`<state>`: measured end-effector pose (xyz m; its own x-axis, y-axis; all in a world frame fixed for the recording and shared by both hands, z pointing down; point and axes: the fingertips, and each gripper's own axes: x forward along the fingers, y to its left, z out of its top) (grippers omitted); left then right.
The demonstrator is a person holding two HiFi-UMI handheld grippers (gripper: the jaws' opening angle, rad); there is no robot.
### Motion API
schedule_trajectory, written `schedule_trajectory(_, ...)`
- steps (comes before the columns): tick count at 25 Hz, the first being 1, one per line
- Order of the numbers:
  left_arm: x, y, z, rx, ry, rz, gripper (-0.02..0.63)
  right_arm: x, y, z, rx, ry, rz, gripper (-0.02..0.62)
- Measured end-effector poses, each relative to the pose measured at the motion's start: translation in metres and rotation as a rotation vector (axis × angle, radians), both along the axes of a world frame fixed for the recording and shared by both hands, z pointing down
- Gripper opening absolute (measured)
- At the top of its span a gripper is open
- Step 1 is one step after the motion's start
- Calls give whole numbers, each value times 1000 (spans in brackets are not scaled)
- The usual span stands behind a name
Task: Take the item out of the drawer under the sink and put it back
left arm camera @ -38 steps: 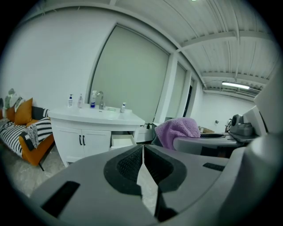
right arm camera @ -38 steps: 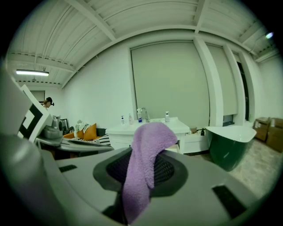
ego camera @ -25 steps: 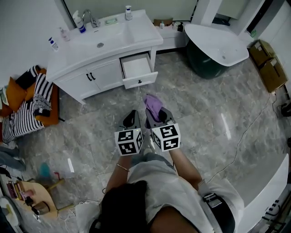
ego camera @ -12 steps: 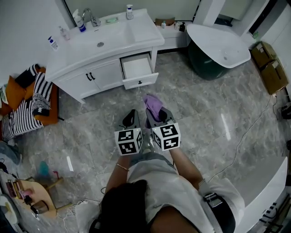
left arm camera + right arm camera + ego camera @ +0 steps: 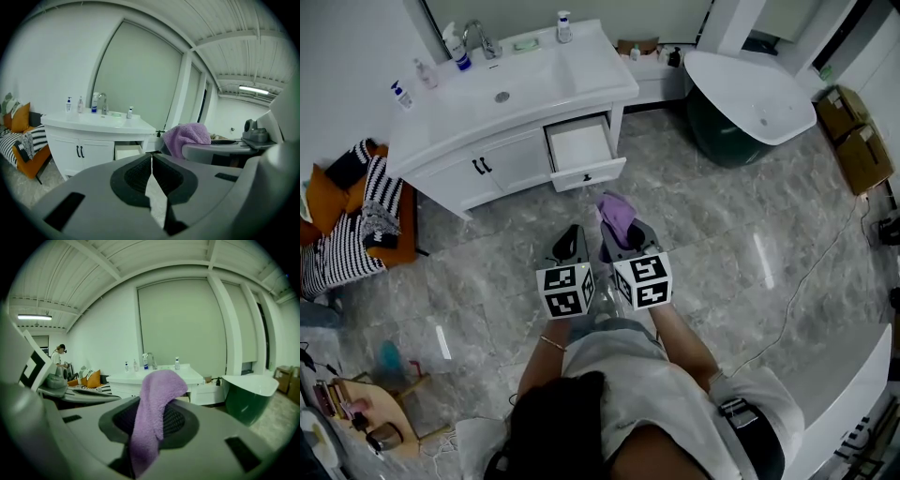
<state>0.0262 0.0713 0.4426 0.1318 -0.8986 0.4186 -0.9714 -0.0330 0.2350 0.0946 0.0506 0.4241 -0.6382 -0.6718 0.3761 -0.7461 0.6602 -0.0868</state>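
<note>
A purple cloth (image 5: 617, 215) hangs from my right gripper (image 5: 623, 236), whose jaws are shut on it; in the right gripper view the purple cloth (image 5: 154, 416) drapes over the pads and hides the gap. My left gripper (image 5: 573, 241) is beside it, shut with nothing between its jaws (image 5: 151, 161). Ahead stands the white sink cabinet (image 5: 502, 131) with its drawer (image 5: 583, 152) pulled open under the basin; the drawer's inside looks bare. Both grippers are over the floor, a short way in front of the drawer. The purple cloth (image 5: 185, 136) also shows at the right of the left gripper view.
A dark green bathtub (image 5: 750, 98) with a white rim stands at the right. An orange seat with striped cushions (image 5: 356, 220) is left of the cabinet. Bottles (image 5: 455, 47) line the sink top. Cardboard boxes (image 5: 853, 136) sit at far right. A cable (image 5: 806, 272) runs across the marble floor.
The cabinet and drawer have slid slightly left and nearer in the head view as both grippers moved toward them. The cloth stays in the right gripper.
</note>
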Motion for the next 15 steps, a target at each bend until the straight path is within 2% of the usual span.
schedule_trajectory(15, -36, -85, 6, -21, 2, 30, 14, -33, -78, 9, -33, 18, 32, 114)
